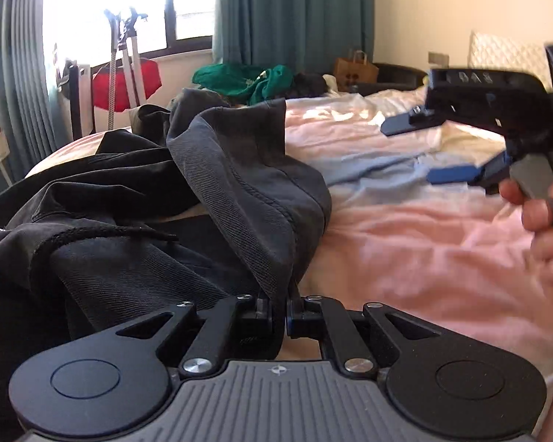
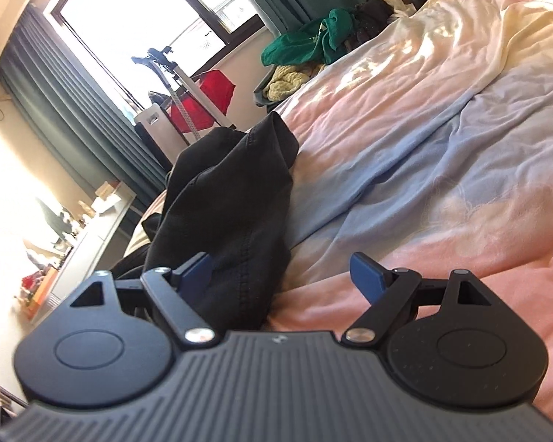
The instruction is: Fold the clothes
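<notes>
1. Clamping a hem fold of the dark grey-black cotton garment (image 1: 239, 184), the left gripper (image 1: 281, 318) has its fingers pressed together on the cloth.
2. From those fingertips the garment's long axis runs forward and leftward across the pink-and-blue bedsheet (image 1: 405, 228).
3. Right gripper (image 2: 287, 276) is spread wide, grasping nothing; the garment lies against its left blue finger (image 2: 197, 270).

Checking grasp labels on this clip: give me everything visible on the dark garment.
The dark garment is black to charcoal, a woven twill-looking fabric with stitched seams and a raw-looking hem. It lies crumpled in a heap on the pink and blue bedding, not yet folded. One grey fold is lifted and pinched in the shut left gripper. The right gripper is open, with the cloth's near end by its left finger; contact is unclear.
</notes>
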A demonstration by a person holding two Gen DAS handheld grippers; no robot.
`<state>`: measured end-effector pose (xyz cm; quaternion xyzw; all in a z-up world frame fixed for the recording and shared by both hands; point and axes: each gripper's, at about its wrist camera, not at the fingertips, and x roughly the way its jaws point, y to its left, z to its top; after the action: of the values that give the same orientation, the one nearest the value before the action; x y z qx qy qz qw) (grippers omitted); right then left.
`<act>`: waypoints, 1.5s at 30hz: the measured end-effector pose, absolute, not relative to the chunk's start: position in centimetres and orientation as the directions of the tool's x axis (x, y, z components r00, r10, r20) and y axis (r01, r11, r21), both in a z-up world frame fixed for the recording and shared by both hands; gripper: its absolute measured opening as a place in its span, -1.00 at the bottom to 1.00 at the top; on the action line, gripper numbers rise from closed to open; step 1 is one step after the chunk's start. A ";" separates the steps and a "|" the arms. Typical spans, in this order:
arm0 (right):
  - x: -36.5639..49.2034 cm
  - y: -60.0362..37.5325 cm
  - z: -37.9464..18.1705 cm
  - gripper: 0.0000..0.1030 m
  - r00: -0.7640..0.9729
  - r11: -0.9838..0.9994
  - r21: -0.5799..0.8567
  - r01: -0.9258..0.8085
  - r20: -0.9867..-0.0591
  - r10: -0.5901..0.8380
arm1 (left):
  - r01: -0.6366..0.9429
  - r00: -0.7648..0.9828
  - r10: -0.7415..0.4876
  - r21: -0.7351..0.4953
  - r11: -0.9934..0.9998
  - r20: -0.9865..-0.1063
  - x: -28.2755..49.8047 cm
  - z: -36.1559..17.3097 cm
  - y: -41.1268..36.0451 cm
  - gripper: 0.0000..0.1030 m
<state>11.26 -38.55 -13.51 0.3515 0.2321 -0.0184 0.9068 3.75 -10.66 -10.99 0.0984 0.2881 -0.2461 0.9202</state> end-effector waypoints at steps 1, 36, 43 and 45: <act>11.2 -38.5 -13.4 0.64 0.893 0.748 0.639 0.182 -0.425 0.145 | 0.501 0.713 -0.403 0.015 0.865 -0.573 4.1 -10.6 -10.4 -0.87; 11.5 -42.1 -13.5 0.65 0.916 0.679 0.694 0.242 -0.394 0.076 | 0.262 0.560 -0.366 -0.260 0.929 -0.744 25.4 -9.5 -13.9 -0.28; 10.5 -43.5 -13.3 0.65 0.924 0.637 0.711 0.297 -0.383 -0.003 | 0.472 0.678 -0.416 -0.075 0.878 -0.605 20.5 -6.3 -18.2 -0.83; 9.7 -44.3 -13.0 0.65 0.928 0.623 0.715 0.318 -0.369 -0.049 | 0.566 0.693 -0.474 0.004 0.824 -0.542 17.2 -5.5 -20.0 -0.83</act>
<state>9.72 -44.32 -13.02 0.4218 0.1592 -0.1034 0.8866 17.16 -20.04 -5.50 0.0856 0.2695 -0.2839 0.9162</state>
